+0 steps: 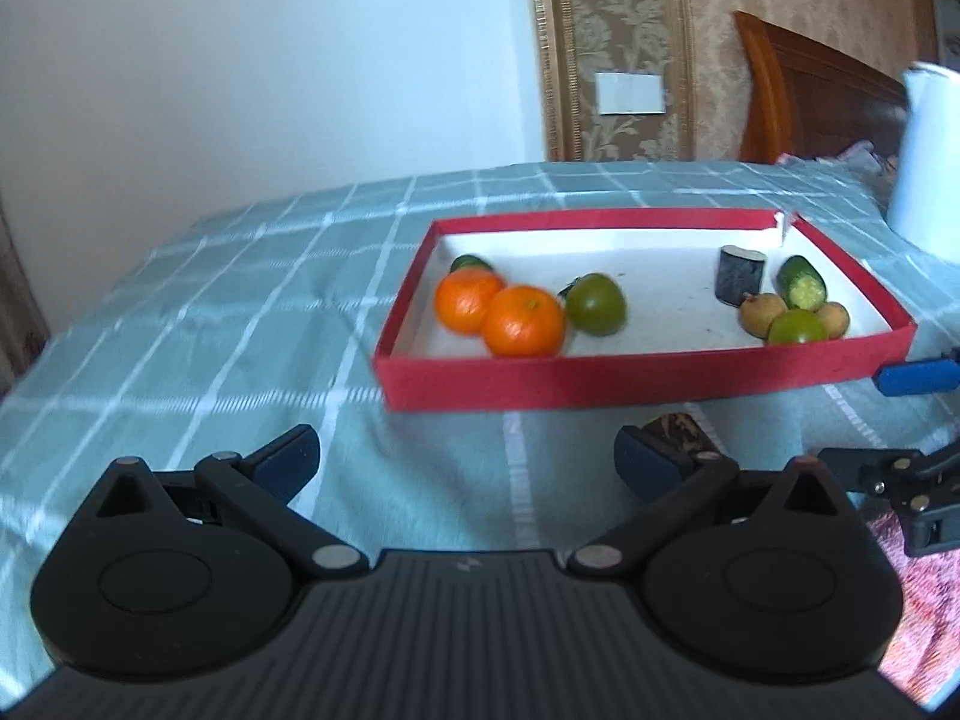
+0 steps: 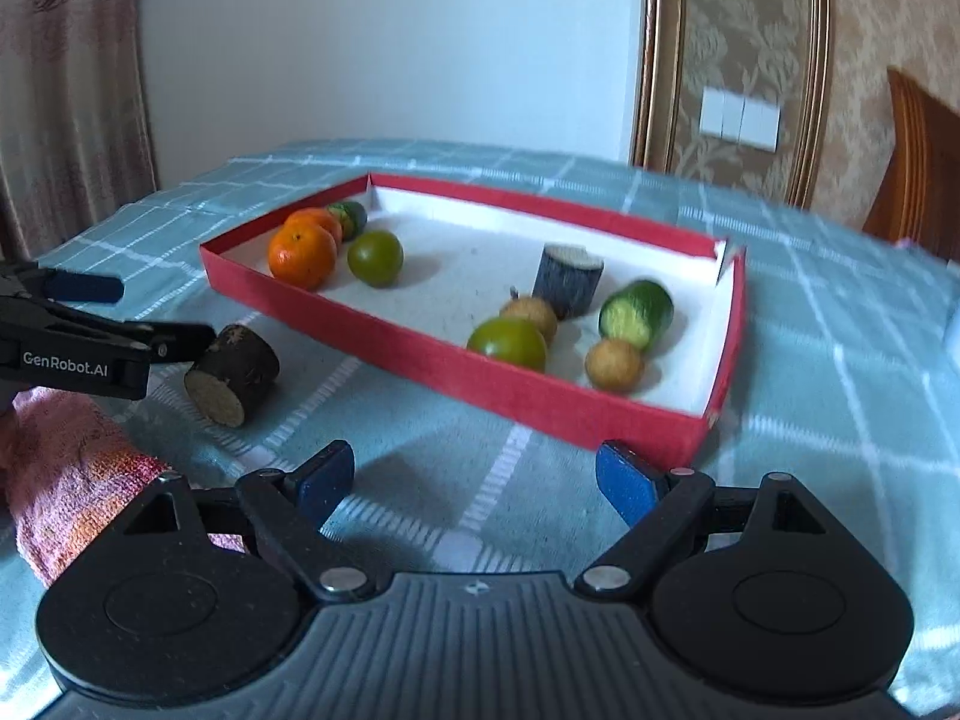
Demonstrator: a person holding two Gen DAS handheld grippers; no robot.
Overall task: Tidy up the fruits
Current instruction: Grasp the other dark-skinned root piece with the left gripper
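Note:
A red tray point(image 1: 648, 375) point(image 2: 456, 360) with a white floor sits on the checked cloth. At its left end lie two oranges point(image 1: 522, 321) point(image 2: 302, 255), a green citrus point(image 1: 595, 304) point(image 2: 375, 257) and a cucumber piece point(image 1: 471, 263) point(image 2: 350, 217). At its right end are a dark cane stub point(image 1: 739, 275) point(image 2: 567, 279), a cut cucumber point(image 1: 801, 282) point(image 2: 637, 313), a green citrus point(image 1: 797, 327) point(image 2: 509, 343) and two brown longans point(image 1: 762, 312) point(image 2: 615, 364). Another dark cane stub point(image 2: 233, 375) point(image 1: 678, 429) lies on the cloth outside the tray, by my left gripper's right fingertip. My left gripper point(image 1: 468, 462) is open and empty. My right gripper point(image 2: 474, 480) is open and empty.
A pink towel point(image 2: 66, 480) point(image 1: 924, 594) lies at the near edge. A white jug point(image 1: 927, 156) stands beyond the tray's right end. A wooden headboard point(image 1: 822, 96) and wall are behind. The left gripper also shows in the right wrist view point(image 2: 78, 324).

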